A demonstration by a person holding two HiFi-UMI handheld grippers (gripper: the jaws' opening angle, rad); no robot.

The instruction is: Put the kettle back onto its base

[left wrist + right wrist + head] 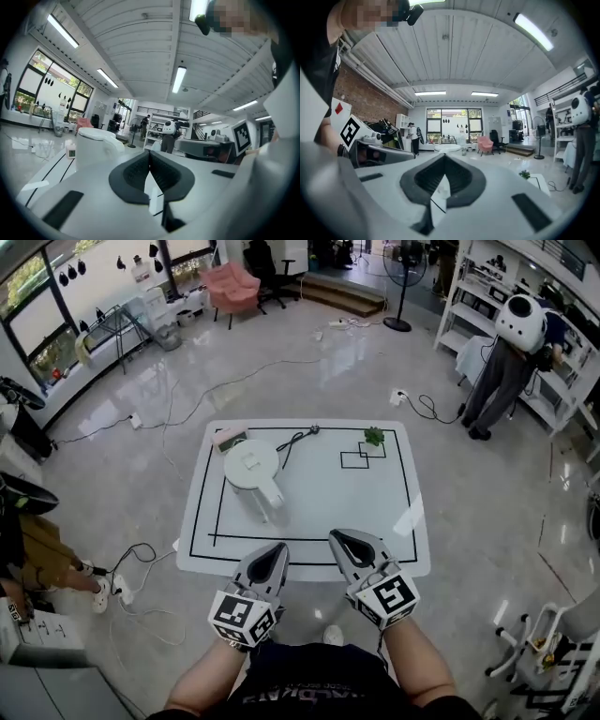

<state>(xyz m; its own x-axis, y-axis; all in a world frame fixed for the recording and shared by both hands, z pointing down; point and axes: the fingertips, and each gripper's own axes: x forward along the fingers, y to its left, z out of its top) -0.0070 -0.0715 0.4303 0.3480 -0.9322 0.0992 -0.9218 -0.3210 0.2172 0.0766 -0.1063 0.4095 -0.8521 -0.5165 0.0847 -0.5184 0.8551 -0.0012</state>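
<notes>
Two grippers hover side by side just off the near edge of the white table [375, 512], both pointing across it. The left gripper [278, 550] has its jaws pressed together with nothing between them, as the left gripper view [150, 154] plainly shows. The right gripper [341, 541] is likewise closed and empty, its dark pads meeting at the tips in the right gripper view [444, 158]. The kettle [251, 465], white and round-lidded, stands upright in the far-left part of the table, inside the black line that borders the tabletop, with its handle turned toward the near edge. From the left gripper's camera the kettle [93, 147] rises beyond the closed jaws, well apart from them. A dark cord [295, 439] runs out from under the kettle toward the table's far edge. From above the base cannot be made out apart from the kettle's body. At the table's far-left corner, just beside the kettle, sits a small box-like device [230, 438] with a display [71, 151]. Near the table's far-right corner lies a small green plant [374, 436], touching two overlapping black square outlines [354, 460]. Beyond the table's far-right side, well apart from it, a person [502, 362] stands at some shelves.
</notes>
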